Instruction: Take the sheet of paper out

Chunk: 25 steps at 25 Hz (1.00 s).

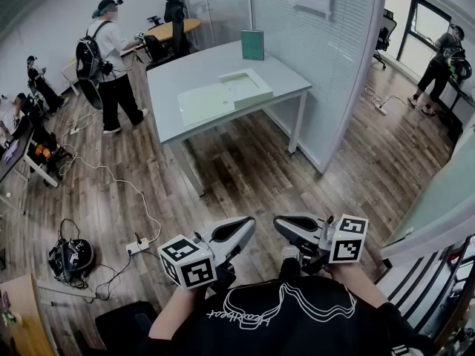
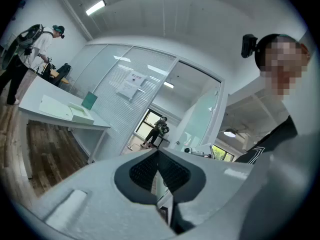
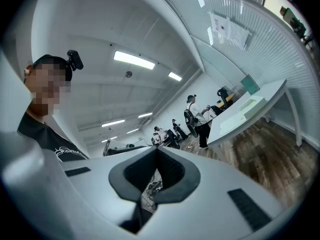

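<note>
Sheet of paper is showing only as a paler rectangle inside the shallow open file box, too small to tell from the box's lining. Wooden floor is spreading between the person holding the grippers and the grey table, which is standing well apart from both grippers. Another person, wearing a backpack, is standing beyond the table's far left corner. On the table the box is lying near the right edge with its pale green lid folded out flat beside it. A green book is standing upright at the far edge. Left gripper and right gripper are hovering low, close to the holder's chest, tips angled toward each other, near but apart. Both are pressing their jaws together with nothing between them.
</note>
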Available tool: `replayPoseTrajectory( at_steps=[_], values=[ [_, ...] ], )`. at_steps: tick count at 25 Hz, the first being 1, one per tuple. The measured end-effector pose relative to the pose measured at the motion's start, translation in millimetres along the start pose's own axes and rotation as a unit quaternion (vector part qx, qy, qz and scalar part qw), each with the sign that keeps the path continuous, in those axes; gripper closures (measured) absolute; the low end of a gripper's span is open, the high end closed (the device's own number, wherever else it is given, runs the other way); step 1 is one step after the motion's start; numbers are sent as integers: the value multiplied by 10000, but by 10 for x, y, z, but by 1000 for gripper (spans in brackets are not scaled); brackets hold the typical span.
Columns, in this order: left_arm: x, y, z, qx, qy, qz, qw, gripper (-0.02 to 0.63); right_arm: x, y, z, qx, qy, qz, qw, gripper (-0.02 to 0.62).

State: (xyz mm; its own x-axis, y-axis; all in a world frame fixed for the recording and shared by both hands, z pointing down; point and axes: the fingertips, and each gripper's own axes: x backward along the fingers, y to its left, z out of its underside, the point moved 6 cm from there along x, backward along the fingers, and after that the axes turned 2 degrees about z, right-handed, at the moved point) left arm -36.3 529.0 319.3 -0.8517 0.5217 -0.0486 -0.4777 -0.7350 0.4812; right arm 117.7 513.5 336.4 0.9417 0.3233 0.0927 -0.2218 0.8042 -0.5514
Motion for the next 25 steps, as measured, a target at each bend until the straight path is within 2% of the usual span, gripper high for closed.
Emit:
replayPoseTrajectory(
  at_steps=[9,13,19,25],
  values=[
    [163,-21,18,26,-69,-16,10000,594,-83,99,80,138,93,-9,9999,588],
    [151,-10,5,21,-40,45,10000,594,-105,92,88,190,105,122,9997,588],
    [2,98,-29,73,18,135,9999,594,-96,-78,20,148,50,244,9996,588],
    [-79,343,-100,147,-29,58,9999,594,-231,-379,-71,55,67,219,9997,588]
  ],
)
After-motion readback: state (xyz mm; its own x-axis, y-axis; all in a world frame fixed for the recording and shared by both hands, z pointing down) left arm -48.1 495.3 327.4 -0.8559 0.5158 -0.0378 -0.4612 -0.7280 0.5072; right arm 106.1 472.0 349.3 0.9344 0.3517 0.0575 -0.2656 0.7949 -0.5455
